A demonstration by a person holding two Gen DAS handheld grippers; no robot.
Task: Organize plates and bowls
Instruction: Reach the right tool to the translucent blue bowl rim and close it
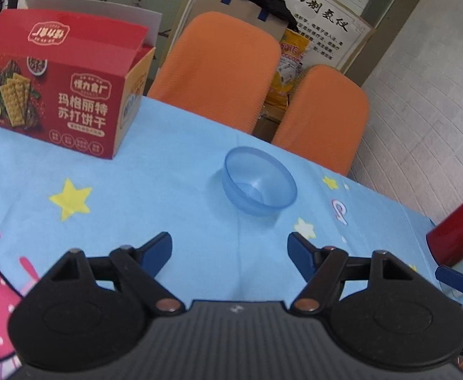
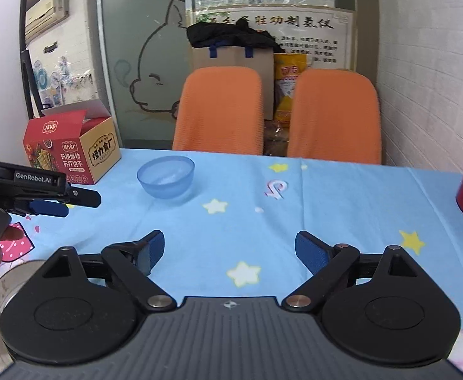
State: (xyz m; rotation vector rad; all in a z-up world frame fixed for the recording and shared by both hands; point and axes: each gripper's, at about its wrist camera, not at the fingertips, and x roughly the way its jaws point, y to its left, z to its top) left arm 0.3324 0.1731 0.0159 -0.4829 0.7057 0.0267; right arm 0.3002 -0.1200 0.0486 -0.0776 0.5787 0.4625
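Blue bowl (image 1: 259, 181) is left upright on the counter (image 1: 174, 196), untouched, directly ahead of the left gripper (image 1: 229, 250). Fingers of both grippers are held wide, empty, judged ready for approach; right gripper (image 2: 229, 247) is kept back.

A red cracker box (image 1: 57, 95) sits before two orange chairs (image 2: 221, 110).

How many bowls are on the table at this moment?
1. A blue bowl sits upright on the tablecloth, right of the red cracker box and in front of the orange chairs. Others may lie outside both views.
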